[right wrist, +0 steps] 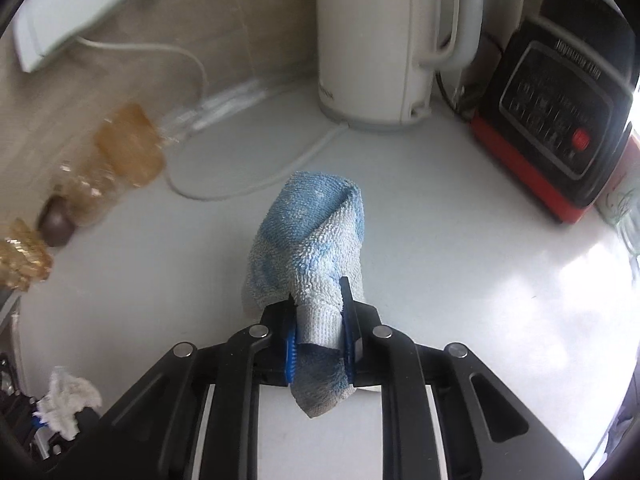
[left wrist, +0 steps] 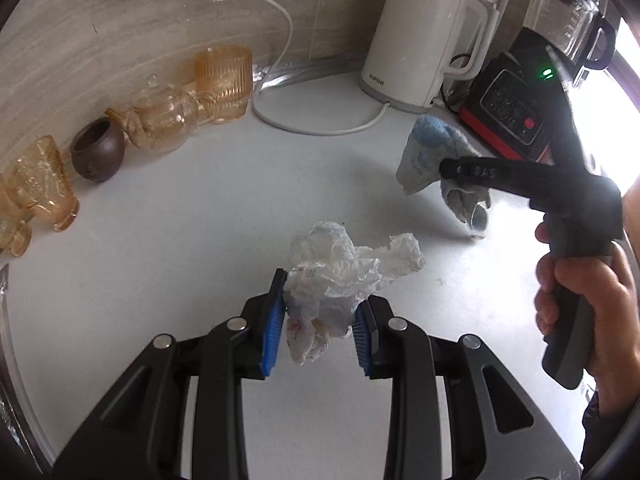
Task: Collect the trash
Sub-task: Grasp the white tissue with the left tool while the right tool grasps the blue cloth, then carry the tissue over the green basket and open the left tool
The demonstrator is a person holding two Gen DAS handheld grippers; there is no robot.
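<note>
A crumpled white paper tissue (left wrist: 344, 276) is clamped between the blue pads of my left gripper (left wrist: 320, 316), above the white counter (left wrist: 180, 280). In the right wrist view, my right gripper (right wrist: 320, 336) is shut on a blue and white terry cloth (right wrist: 312, 240), which bulges forward from the jaws and hangs a little below them. The left wrist view shows the same cloth (left wrist: 436, 156) in the black fingers (left wrist: 472, 170) of the right gripper, held in a person's hand (left wrist: 584, 300), with something small and grey (left wrist: 478, 222) under it. The tissue (right wrist: 68, 400) shows at the lower left of the right wrist view.
Amber glassware (left wrist: 224, 80) and a small brown pot (left wrist: 98, 150) line the back wall at left. A white kettle (left wrist: 424, 36) with its cord (left wrist: 280, 116) and a black and red blender (left wrist: 516, 112) stand at the back right.
</note>
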